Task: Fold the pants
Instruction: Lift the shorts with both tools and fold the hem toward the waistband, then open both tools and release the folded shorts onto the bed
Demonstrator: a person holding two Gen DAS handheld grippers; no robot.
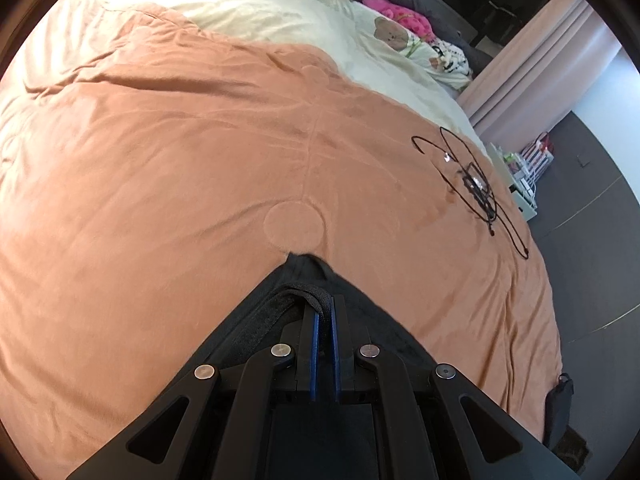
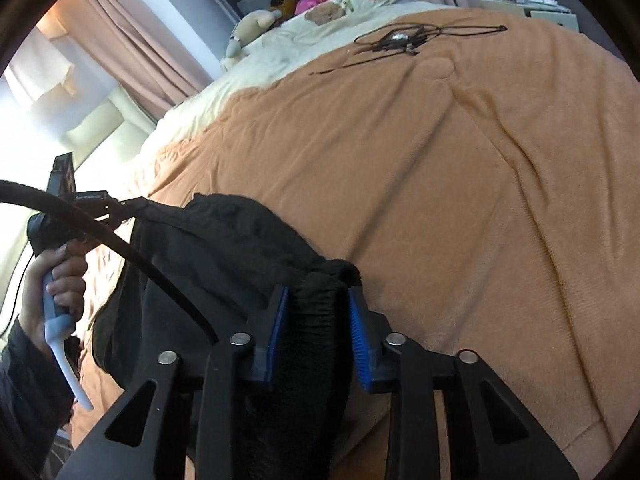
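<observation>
Black, soft fabric identifies the pants (image 2: 224,248), which hang bunched between both tongs above the orange blanket (image 1: 160,160) of the bed. Left tongs (image 1: 325,304) are clenched on a dark strap-like edge of the garment, their blue pads almost meeting. Right tongs (image 2: 318,300) stand partly apart, and the gathered, ribbed waistband fills the gap and touches both pads, so they appear to grasp it. In the right wrist view the person's left hand (image 2: 56,280) grips the other tool's handle, and the cloth stretches from it toward the right tongs. Such fabric is likely light and limp: it sags, creases and slips unless pinched firmly. Waistband corners and hems probably offer the surest holds. A tangle of black cable (image 1: 476,184) lies well apart on the blanket.
</observation>
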